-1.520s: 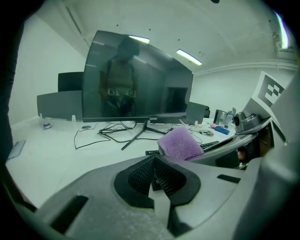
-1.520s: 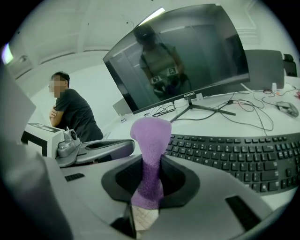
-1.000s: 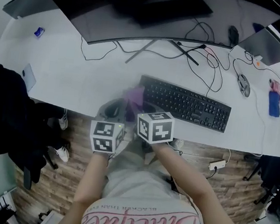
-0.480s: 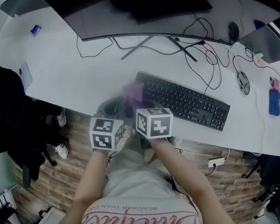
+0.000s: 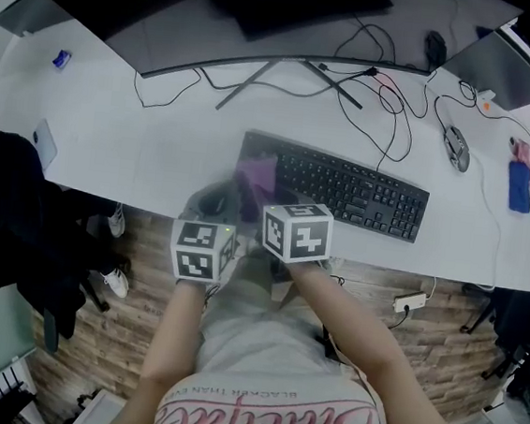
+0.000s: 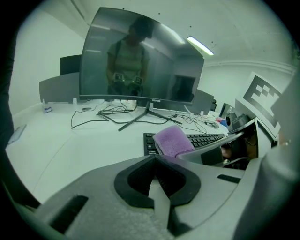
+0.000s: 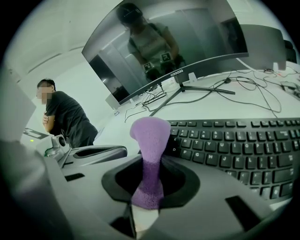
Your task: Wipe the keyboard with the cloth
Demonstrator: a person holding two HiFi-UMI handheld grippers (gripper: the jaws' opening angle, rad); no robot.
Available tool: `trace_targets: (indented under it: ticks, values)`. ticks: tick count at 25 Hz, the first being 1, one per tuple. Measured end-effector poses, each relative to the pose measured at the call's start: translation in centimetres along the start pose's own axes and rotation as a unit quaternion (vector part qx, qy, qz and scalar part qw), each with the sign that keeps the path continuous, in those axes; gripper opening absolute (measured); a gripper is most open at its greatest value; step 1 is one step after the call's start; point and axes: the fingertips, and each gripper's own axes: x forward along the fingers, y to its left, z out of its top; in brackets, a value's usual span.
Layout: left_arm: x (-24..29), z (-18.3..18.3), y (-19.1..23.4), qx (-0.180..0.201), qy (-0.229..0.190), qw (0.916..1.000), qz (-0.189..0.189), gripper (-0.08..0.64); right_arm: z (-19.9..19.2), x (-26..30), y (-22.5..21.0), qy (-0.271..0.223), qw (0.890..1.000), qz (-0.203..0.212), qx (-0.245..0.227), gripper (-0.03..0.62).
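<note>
A black keyboard [image 5: 352, 191] lies on the white desk [image 5: 140, 146] near its front edge. My right gripper [image 5: 259, 193] is shut on a purple cloth [image 5: 255, 174], which hangs over the keyboard's left end. In the right gripper view the cloth [image 7: 150, 138] stands up from the closed jaws of the right gripper [image 7: 149, 164], with the keyboard [image 7: 234, 145] just beyond. My left gripper [image 5: 212, 203] sits beside it on the left, over the desk's edge. In the left gripper view the left gripper [image 6: 156, 157] is shut with nothing in it, and the cloth [image 6: 172, 140] shows ahead on the right.
A wide curved monitor [image 5: 220, 13] on a splayed stand [image 5: 289, 77] fills the back, with loose cables [image 5: 390, 97] behind the keyboard. A mouse [image 5: 455, 146] and pink and blue items [image 5: 520, 181] lie right. A phone [image 5: 44, 146] lies left. A person [image 7: 65, 117] stands at the left.
The right gripper and the cloth now sit over the keyboard's left end instead of just left of it. The left gripper has stayed beside it.
</note>
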Motion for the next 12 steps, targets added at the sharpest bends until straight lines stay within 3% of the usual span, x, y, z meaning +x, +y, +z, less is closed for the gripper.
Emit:
trace_targets:
  ticks: [12]
  values:
    - [1.1, 0.4, -5.2, 0.019, 0.011, 0.9997, -0.012, 0.006, -0.8, -3.7, -4.1, -0.001, 1.000, -0.014, 0.005, 0.081]
